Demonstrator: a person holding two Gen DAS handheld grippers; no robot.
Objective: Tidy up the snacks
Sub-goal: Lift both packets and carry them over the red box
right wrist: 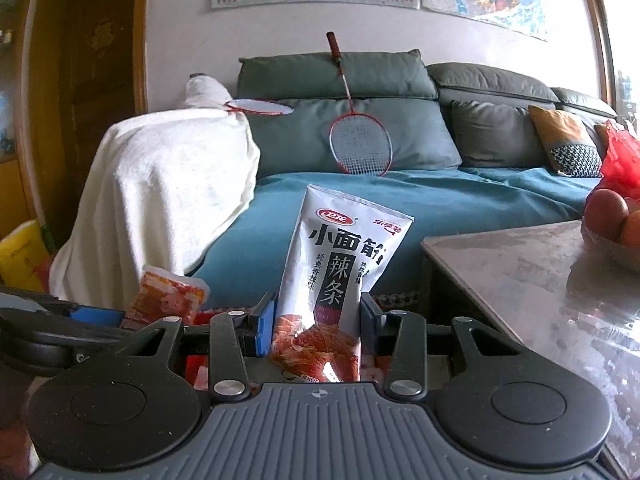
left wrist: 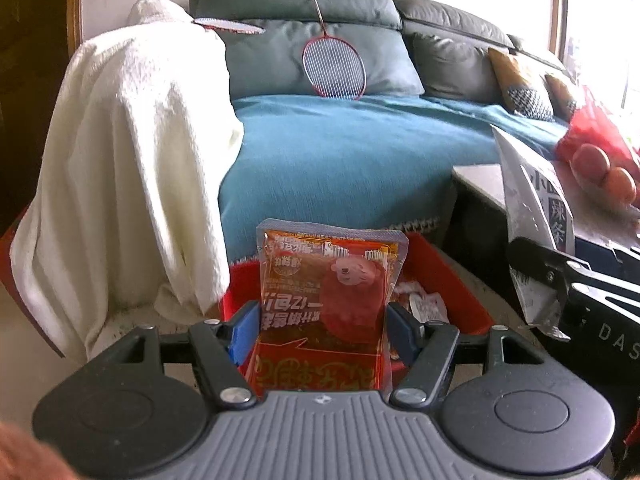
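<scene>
My left gripper [left wrist: 322, 326] is shut on an orange-red snack packet [left wrist: 326, 280] and holds it upright above a red bin [left wrist: 448, 280] that has small wrapped snacks [left wrist: 426, 304] in it. My right gripper [right wrist: 318, 320] is shut on a white spicy-strip pouch [right wrist: 340, 256] with black lettering, held upright. That pouch also shows at the right of the left wrist view [left wrist: 532, 216]. The orange-red packet shows at the left of the right wrist view [right wrist: 168, 296], with the left gripper's blue pad beside it.
A sofa with a teal cover [left wrist: 340, 152] stands ahead, with a white blanket [left wrist: 132, 168] over its arm and a badminton racket [right wrist: 358, 140] leaning on the cushions. A grey table [right wrist: 532, 280] at the right holds a bowl of fruit [right wrist: 612, 220].
</scene>
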